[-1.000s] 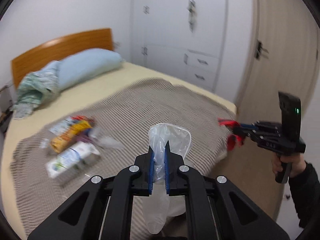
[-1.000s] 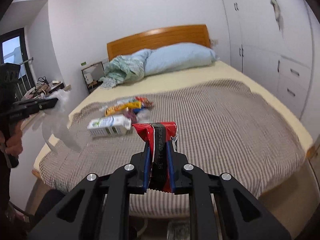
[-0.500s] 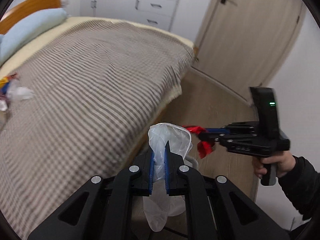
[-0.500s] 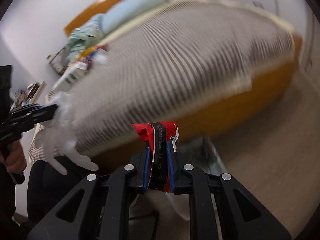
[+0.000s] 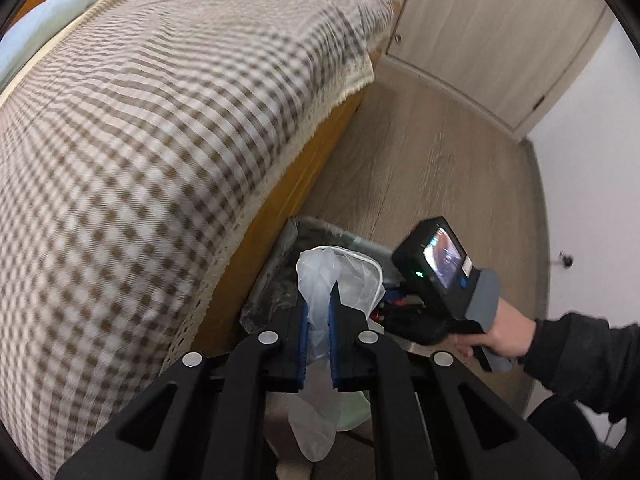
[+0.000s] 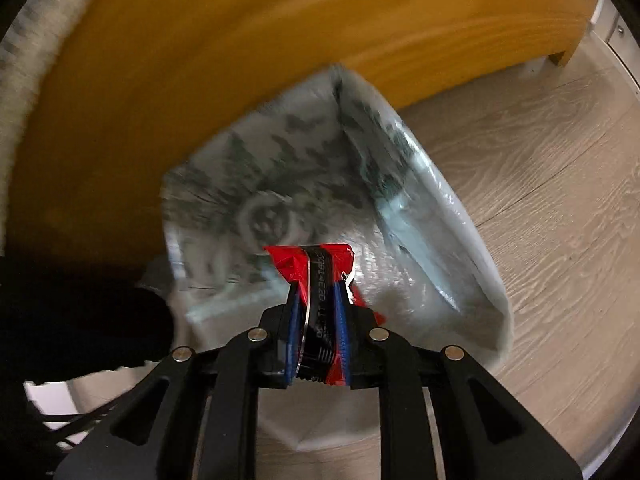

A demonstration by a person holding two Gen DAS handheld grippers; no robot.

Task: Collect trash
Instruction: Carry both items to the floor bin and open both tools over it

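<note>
My left gripper [image 5: 319, 316] is shut on a clear plastic bag [image 5: 340, 276] that hangs below the fingers. My right gripper [image 6: 318, 300] is shut on a red and black wrapper [image 6: 316, 268] and points down over the open mouth of a lined trash bin [image 6: 400, 208] on the floor beside the bed. In the left wrist view the bin [image 5: 280, 272] sits just ahead of my left fingers, and the right gripper's body [image 5: 440, 276] is over it, with its tips hidden behind the plastic bag.
The bed with a checked blanket [image 5: 160, 120] fills the left. Its wooden side board [image 6: 240, 60] stands right behind the bin. Wood floor [image 5: 440, 160] runs to a door [image 5: 500, 32] at the far right.
Both grippers have swung away from the bed top and down toward the floor. The right gripper with the wrapper has moved over the bin. The other trash on the bed has left view.
</note>
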